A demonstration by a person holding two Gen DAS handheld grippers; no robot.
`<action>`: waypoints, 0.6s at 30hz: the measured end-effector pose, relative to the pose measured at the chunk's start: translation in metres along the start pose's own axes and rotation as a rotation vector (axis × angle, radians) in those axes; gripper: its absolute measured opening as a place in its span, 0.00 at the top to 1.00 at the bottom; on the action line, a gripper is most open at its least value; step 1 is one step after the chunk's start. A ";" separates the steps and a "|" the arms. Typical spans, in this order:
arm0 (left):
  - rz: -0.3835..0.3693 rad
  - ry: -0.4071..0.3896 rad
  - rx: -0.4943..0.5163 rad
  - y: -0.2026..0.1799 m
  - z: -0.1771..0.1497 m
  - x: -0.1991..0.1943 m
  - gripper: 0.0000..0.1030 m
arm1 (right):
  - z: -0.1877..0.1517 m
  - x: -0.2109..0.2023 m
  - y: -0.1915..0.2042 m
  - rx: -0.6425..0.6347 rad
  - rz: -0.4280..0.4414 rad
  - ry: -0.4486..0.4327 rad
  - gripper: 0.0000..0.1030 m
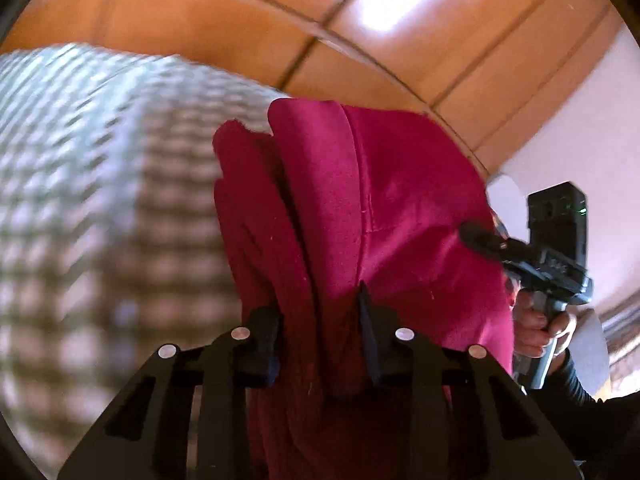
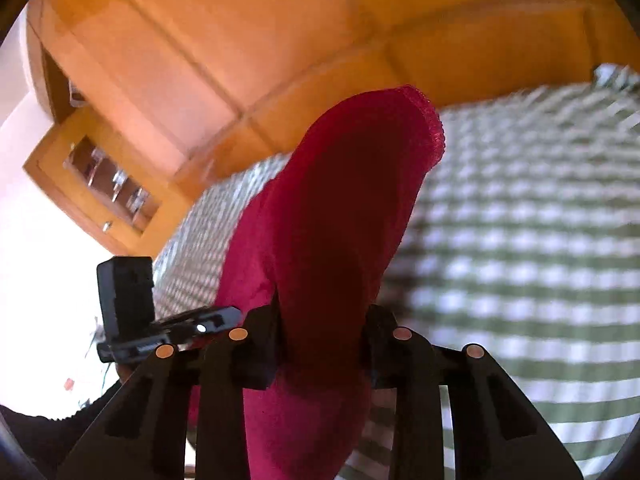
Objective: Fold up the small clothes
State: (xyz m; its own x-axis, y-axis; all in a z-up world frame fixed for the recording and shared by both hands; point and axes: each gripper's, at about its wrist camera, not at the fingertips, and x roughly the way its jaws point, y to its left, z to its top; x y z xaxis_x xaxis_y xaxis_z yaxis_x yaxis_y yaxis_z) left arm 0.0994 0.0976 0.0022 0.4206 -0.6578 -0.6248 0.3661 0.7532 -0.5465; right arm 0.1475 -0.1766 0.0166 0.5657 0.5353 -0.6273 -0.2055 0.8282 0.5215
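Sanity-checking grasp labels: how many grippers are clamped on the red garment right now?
2. The left gripper grips the red garment from below; the right gripper pinches another part of it.

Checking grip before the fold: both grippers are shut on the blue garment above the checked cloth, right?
Not blue: the garment is magenta-red, as both wrist views show. The left gripper and right gripper are both shut on it, above the checked cloth.

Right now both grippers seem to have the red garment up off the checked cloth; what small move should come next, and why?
Probably lower both grippers together toward the checked cloth so the red garment can be laid flat. The left gripper and the right gripper are each shut on bunched fabric, and the garment hangs in loose folds between them, not spread out anywhere, so a fold cannot yet be formed.
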 end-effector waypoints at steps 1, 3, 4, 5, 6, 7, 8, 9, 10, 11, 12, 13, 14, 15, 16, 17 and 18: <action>-0.012 0.000 0.035 -0.014 0.011 0.010 0.70 | 0.007 -0.018 -0.007 0.007 -0.024 -0.044 0.70; -0.038 0.005 0.106 -0.046 0.038 0.036 0.70 | 0.017 -0.043 -0.022 0.030 -0.084 -0.113 0.70; -0.060 0.013 0.145 -0.066 0.053 0.053 0.70 | 0.022 -0.064 -0.035 0.058 -0.126 -0.159 0.70; -0.073 0.022 0.168 -0.079 0.065 0.068 0.70 | 0.022 -0.076 -0.046 0.079 -0.154 -0.181 0.70; -0.084 0.034 0.190 -0.092 0.074 0.081 0.70 | 0.020 -0.088 -0.056 0.106 -0.194 -0.204 0.70; -0.095 0.055 0.219 -0.109 0.082 0.100 0.70 | 0.016 -0.100 -0.071 0.144 -0.249 -0.225 0.70; -0.096 0.074 0.246 -0.122 0.087 0.115 0.70 | 0.010 -0.113 -0.085 0.176 -0.304 -0.238 0.70; -0.082 0.103 0.292 -0.140 0.090 0.139 0.70 | 0.002 -0.120 -0.101 0.209 -0.392 -0.246 0.70; -0.066 0.123 0.325 -0.152 0.090 0.154 0.70 | -0.008 -0.127 -0.114 0.228 -0.456 -0.241 0.70; -0.029 0.152 0.372 -0.168 0.087 0.176 0.70 | -0.017 -0.130 -0.129 0.248 -0.525 -0.228 0.70; 0.018 0.175 0.413 -0.178 0.083 0.193 0.71 | -0.026 -0.129 -0.143 0.274 -0.592 -0.205 0.69; 0.081 0.199 0.475 -0.188 0.075 0.212 0.70 | -0.046 -0.121 -0.171 0.341 -0.618 -0.167 0.68; 0.123 0.214 0.529 -0.197 0.065 0.230 0.67 | -0.052 -0.120 -0.176 0.348 -0.606 -0.183 0.67; 0.153 0.200 0.558 -0.202 0.060 0.238 0.65 | -0.054 -0.123 -0.177 0.351 -0.589 -0.196 0.66; 0.173 0.179 0.577 -0.204 0.061 0.241 0.62 | -0.052 -0.122 -0.176 0.353 -0.586 -0.197 0.64; 0.180 0.177 0.561 -0.203 0.064 0.242 0.59 | -0.048 -0.123 -0.173 0.341 -0.591 -0.199 0.59; 0.172 0.185 0.527 -0.199 0.069 0.242 0.57 | -0.045 -0.123 -0.170 0.326 -0.597 -0.200 0.56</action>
State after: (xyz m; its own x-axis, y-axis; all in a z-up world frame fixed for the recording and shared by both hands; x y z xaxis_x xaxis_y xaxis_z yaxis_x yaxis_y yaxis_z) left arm 0.1854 -0.2119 -0.0020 0.3759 -0.4794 -0.7930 0.6889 0.7170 -0.1069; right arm 0.0764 -0.3763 -0.0212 0.6497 -0.0613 -0.7578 0.4172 0.8620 0.2879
